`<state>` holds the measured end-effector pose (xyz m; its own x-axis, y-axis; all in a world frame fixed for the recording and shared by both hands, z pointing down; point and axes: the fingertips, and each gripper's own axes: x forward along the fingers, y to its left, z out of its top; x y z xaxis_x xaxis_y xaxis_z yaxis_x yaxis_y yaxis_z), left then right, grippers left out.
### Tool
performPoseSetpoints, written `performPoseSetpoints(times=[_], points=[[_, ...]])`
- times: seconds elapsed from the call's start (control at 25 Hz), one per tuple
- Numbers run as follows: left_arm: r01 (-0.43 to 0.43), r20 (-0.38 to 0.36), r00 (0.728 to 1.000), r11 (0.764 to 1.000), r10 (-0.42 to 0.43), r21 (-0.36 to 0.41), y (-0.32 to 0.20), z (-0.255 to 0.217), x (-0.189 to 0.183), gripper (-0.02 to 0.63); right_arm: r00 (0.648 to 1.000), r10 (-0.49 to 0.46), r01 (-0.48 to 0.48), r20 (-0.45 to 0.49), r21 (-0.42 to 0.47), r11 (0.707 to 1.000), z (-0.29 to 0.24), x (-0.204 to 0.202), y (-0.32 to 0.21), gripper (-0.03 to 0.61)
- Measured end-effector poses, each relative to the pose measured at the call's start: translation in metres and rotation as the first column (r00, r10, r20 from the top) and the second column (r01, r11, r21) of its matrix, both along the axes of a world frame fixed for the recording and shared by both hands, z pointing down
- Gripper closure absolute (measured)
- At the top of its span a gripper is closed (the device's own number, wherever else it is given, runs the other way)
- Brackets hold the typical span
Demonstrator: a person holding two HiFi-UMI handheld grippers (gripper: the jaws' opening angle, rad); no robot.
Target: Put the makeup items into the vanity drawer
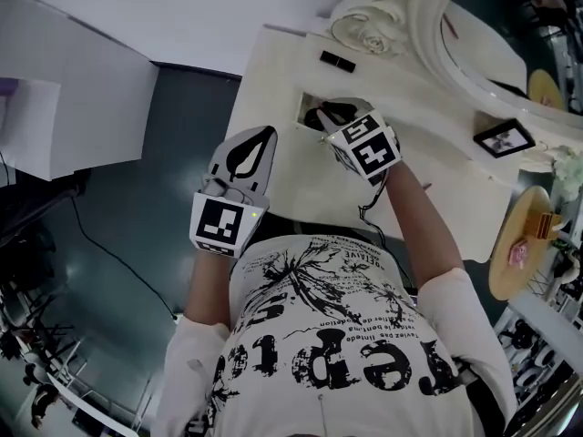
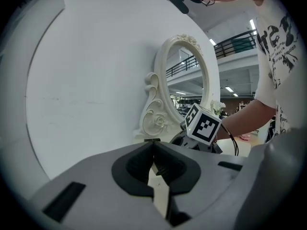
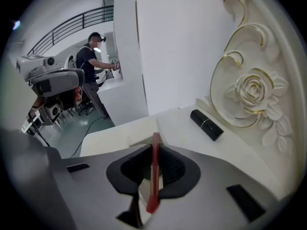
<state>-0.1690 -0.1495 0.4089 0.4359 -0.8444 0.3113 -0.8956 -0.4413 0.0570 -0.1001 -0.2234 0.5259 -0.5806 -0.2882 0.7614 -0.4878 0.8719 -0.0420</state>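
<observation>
The shirt (image 1: 337,344) carries black lettering, upside down in the head view and not surely readable. The marker cubes bear square codes only. The right gripper (image 3: 154,143) is clenched on a red pencil (image 3: 153,171), which stands up between its jaws. This gripper tilts down over the open drawer (image 1: 305,107) of the vanity (image 1: 273,71), the right forearm stretched out. The left gripper (image 2: 153,145) is closed with nothing in it and points nearly level at the vanity's front edge. A black lipstick (image 3: 206,124) lies by the mirror (image 1: 474,53) base
</observation>
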Motion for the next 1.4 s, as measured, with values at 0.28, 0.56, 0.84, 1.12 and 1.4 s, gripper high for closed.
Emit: performPoseSetpoints(times=[0.28,0.56,0.84,1.12,1.4], points=[[0.043,0.007,0.999,0.999,-0.043,-0.027,0.002,0.010,0.001,0.603,0.998,0.025,-0.023,0.055,-0.030,0.999,0.009,-0.006,0.000,0.403],[-0.007,-0.009,1.000,1.000,0.007,-0.008,-0.009,0.003,0.004,0.603,0.991,0.103,-0.100,0.089,-0.033,0.994,-0.004,0.004,0.002,0.393],[-0.163,-0.011,0.987,0.986,0.163,0.025,-0.025,-0.009,0.047,0.603,0.954,0.283,-0.283,0.098,-0.012,0.959,-0.020,0.060,-0.001,0.382],[-0.356,-0.018,0.934,0.934,0.356,0.041,-0.032,-0.015,0.113,0.603,0.871,0.489,-0.489,0.049,-0.008,0.872,-0.017,0.146,0.017,0.363],[-0.553,-0.030,0.832,0.833,0.553,0.025,-0.019,-0.005,0.190,0.603,0.702,0.712,-0.712,-0.003,-0.028,0.701,0.004,0.238,0.066,0.359]])
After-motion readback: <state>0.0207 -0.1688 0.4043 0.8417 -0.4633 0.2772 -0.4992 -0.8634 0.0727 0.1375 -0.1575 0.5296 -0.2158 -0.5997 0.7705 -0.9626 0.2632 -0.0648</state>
